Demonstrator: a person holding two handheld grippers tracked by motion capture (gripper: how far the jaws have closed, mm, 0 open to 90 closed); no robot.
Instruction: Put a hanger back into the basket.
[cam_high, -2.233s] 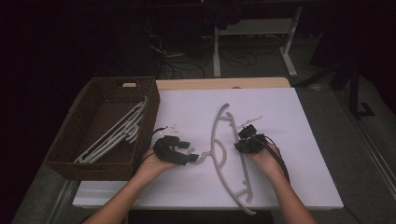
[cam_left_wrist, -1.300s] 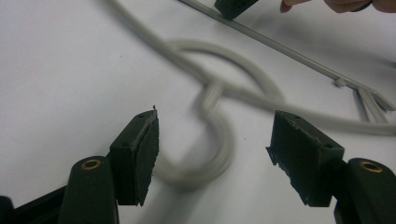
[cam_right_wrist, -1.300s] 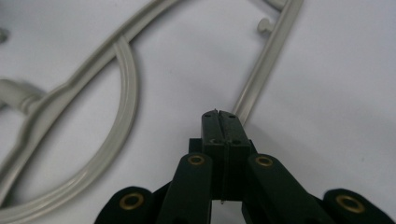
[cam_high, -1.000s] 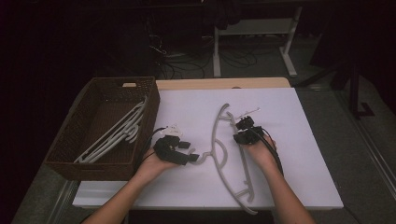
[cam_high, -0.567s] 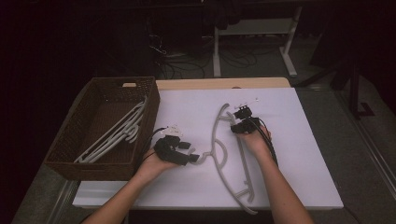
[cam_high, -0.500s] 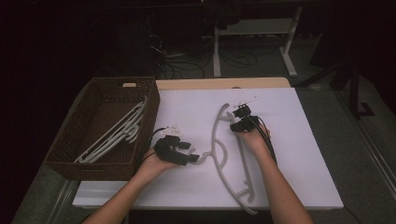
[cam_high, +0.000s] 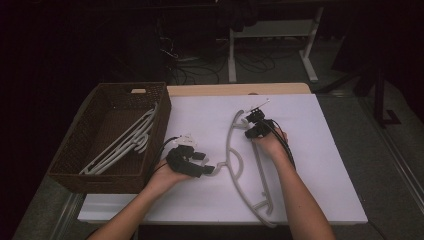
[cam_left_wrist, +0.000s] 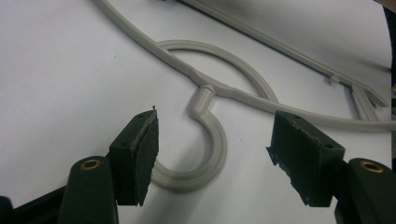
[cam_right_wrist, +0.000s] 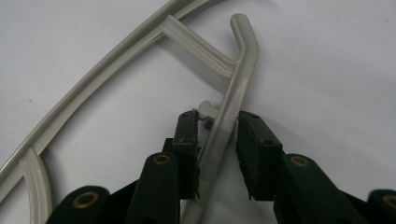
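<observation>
1. My right gripper (cam_right_wrist: 215, 140) has just been closing; its pads now sit narrow around the hanger's straight bar (cam_right_wrist: 229, 112), pressing on it near one end.
2. My left gripper (cam_left_wrist: 212, 156) stands wide open, one pad touching the hook (cam_left_wrist: 205, 158), the other clear of it; nothing held.
3. In the high view I see the left gripper (cam_high: 209, 169) at the hook and the right gripper (cam_high: 250, 126) at the hanger's far end.
4. The grey hanger (cam_high: 235, 165) lies flat on the white table (cam_high: 325, 165), between my hands.
5. To the left, a wicker basket (cam_high: 70, 170) holds more hangers (cam_high: 125, 142).
</observation>
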